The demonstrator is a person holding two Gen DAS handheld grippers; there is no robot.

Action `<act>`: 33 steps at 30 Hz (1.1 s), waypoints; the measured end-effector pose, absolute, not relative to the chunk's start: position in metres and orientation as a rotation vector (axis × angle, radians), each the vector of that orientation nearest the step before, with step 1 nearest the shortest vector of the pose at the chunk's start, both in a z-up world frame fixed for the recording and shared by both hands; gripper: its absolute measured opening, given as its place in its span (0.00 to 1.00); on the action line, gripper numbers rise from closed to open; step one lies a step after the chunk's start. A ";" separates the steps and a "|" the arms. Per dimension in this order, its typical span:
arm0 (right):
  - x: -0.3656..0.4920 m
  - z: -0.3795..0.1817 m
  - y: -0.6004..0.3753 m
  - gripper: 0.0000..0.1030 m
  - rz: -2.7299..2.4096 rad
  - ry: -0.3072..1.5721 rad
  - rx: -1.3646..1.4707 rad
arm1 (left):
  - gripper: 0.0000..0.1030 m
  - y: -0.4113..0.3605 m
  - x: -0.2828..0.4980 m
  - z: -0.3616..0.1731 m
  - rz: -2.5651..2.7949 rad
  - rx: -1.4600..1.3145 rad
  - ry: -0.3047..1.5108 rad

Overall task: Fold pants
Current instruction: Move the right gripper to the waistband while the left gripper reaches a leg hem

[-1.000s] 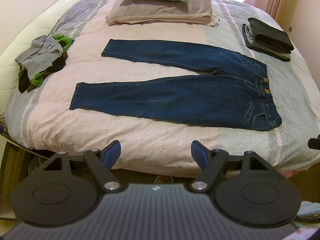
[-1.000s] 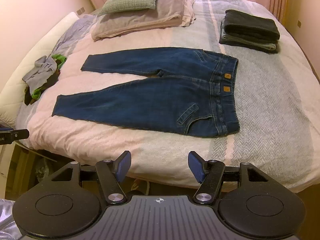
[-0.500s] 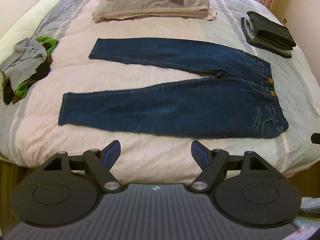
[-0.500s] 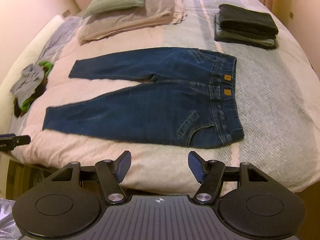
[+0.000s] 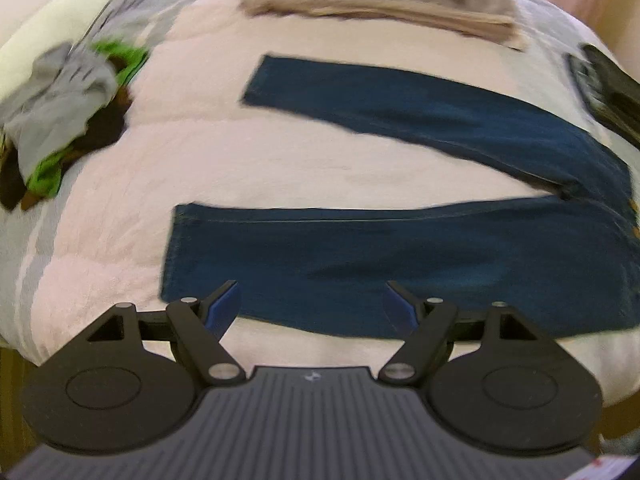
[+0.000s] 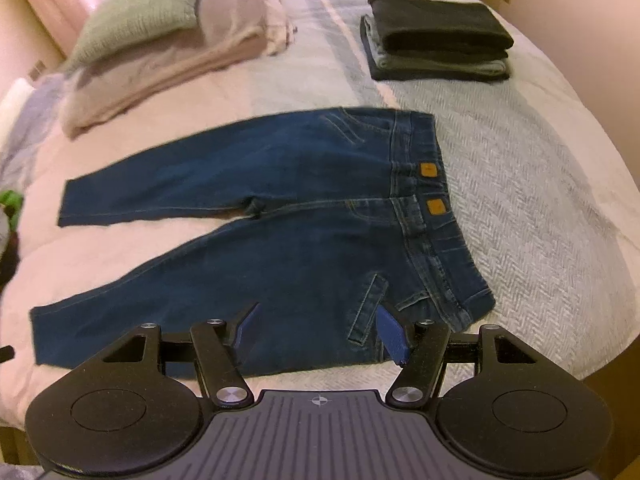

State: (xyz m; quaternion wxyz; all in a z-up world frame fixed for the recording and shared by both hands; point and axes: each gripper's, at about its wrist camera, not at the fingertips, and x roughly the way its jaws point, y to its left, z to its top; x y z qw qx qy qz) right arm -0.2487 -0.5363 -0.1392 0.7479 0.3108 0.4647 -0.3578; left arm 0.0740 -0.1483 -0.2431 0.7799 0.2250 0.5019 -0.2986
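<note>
1. Left wrist view. We see the jeans (image 5: 420, 264) flat on the bed (image 5: 280, 172), long axis running left to right across the picture, the two legs splayed apart with their cuffs at left. The near leg lies just beyond the left gripper (image 5: 310, 304); its cuff end sits ahead of the left-hand blue pad, so this hand is the nearer one to the leg ends. The fingers (image 5: 224, 304) stand well apart, nothing between them, and we see no contact with the denim. The picture is smeared, so fine edges are uncertain.

2. Right wrist view. The waistband (image 6: 424, 208), with two tan patches, lies at the right of the pants, and the near hip corner sits just ahead and to the right of the right gripper (image 6: 318, 332). This hand is the nearer one to the waist end. Its fingers (image 6: 390, 332) are spread wide and empty; they overlap the near leg in the picture, but we cannot tell that they touch it.

3. Judgement. Nothing is folded yet. With the legs splayed, the first fold likely brings one leg over the other, a hand at each end of the long axis: left at the cuff, right at the waist.

4. Bystanders. A folded pile (image 6: 436, 40) at far right, pillows (image 6: 160, 32) at the head, loose clothes (image 5: 68, 120) at left, all well apart from the jeans.
</note>
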 end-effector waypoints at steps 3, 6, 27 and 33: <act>-0.234 -0.158 -0.542 0.59 -0.819 1.046 0.668 | 0.65 -0.134 0.114 -0.267 -0.611 0.478 1.111; -0.227 -0.178 -0.547 0.59 -0.851 1.084 0.668 | 0.65 -0.125 0.146 -0.287 -0.616 0.462 1.094; -0.144 -0.275 -0.722 0.59 -0.581 0.991 0.411 | 0.59 -0.409 0.228 -0.356 -1.171 0.642 0.812; -0.084 -0.305 -0.793 0.59 -0.409 0.979 0.276 | 0.59 -0.523 0.210 -0.381 -1.421 0.833 0.700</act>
